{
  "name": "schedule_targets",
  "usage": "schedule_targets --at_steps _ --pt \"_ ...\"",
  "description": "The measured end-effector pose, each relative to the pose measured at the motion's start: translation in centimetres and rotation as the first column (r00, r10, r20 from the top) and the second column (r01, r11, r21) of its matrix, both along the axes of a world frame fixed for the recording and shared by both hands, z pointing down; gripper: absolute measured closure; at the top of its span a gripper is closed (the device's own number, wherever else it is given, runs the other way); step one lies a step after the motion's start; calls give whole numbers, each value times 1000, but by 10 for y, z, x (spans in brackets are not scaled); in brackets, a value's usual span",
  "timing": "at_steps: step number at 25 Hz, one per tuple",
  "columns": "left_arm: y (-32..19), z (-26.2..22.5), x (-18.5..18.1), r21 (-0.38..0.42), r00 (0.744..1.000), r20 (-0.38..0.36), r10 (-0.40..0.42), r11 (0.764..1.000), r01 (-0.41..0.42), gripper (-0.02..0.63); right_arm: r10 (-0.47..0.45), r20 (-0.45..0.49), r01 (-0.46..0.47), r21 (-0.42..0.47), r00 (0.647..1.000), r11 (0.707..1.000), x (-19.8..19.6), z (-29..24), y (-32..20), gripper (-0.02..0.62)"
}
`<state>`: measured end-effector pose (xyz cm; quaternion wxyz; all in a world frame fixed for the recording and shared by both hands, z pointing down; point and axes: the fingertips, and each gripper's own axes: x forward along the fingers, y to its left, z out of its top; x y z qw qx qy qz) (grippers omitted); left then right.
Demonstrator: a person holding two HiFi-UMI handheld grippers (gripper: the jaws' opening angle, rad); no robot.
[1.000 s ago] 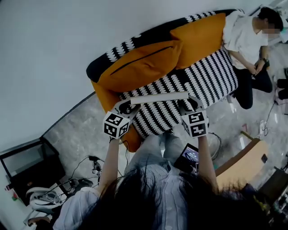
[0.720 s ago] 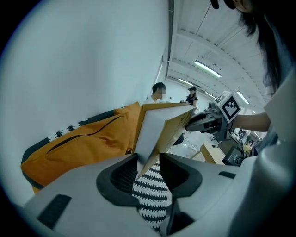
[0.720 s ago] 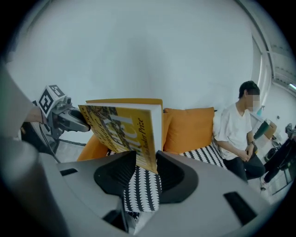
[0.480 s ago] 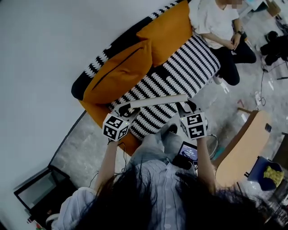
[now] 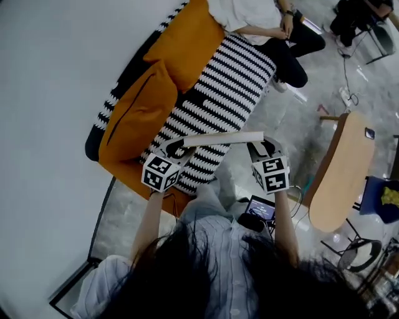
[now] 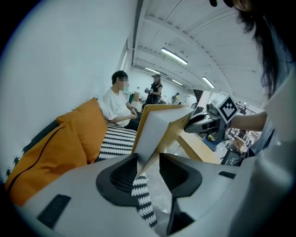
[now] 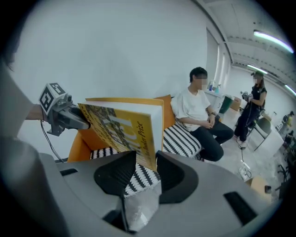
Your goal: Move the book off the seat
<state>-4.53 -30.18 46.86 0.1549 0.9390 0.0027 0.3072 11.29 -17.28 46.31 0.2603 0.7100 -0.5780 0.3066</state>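
The book point(image 5: 223, 138) hangs level in the air, edge-on as a pale strip, over the near front edge of the striped sofa seat point(image 5: 227, 93). My left gripper point(image 5: 179, 146) is shut on its left end and my right gripper point(image 5: 259, 147) on its right end. The left gripper view has the book's point(image 6: 157, 125) corner wedged between the jaws of the left gripper point(image 6: 148, 167), with the right gripper point(image 6: 204, 120) at the far end. In the right gripper view the yellow cover point(image 7: 121, 127) sits between the jaws of the right gripper point(image 7: 145, 165), and the left gripper point(image 7: 62, 115) holds the far end.
Two orange cushions point(image 5: 142, 112) lean on the sofa back. A person point(image 5: 265, 19) sits at the sofa's far end. A wooden table point(image 5: 340, 171) stands to the right, with cables on the grey floor point(image 5: 293, 134). A dark screen point(image 5: 262, 209) sits by my lap.
The view has swung right, so the sofa has slid up and left. The book and both grippers keep their place before me, now further toward the seat's near edge.
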Motion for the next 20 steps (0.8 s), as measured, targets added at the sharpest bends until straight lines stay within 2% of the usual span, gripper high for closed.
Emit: schedule_targets --at_steps 5,10,15,20 --pt "49 -9 50 25 993 -3 122 992 -122 453 134 3 -134 27 991 991 30 -7 70 446" --pt "120 -18 97 39 975 -15 220 975 -219 453 259 24 -260 46 966 965 54 -13 156 446" --pt "205 -19 138 40 950 -29 311 950 -310 453 388 43 -390 56 921 919 70 -13 256 449" --pt "303 -20 172 38 914 -48 402 915 -401 453 497 32 -498 68 867 864 83 -17 360 449"
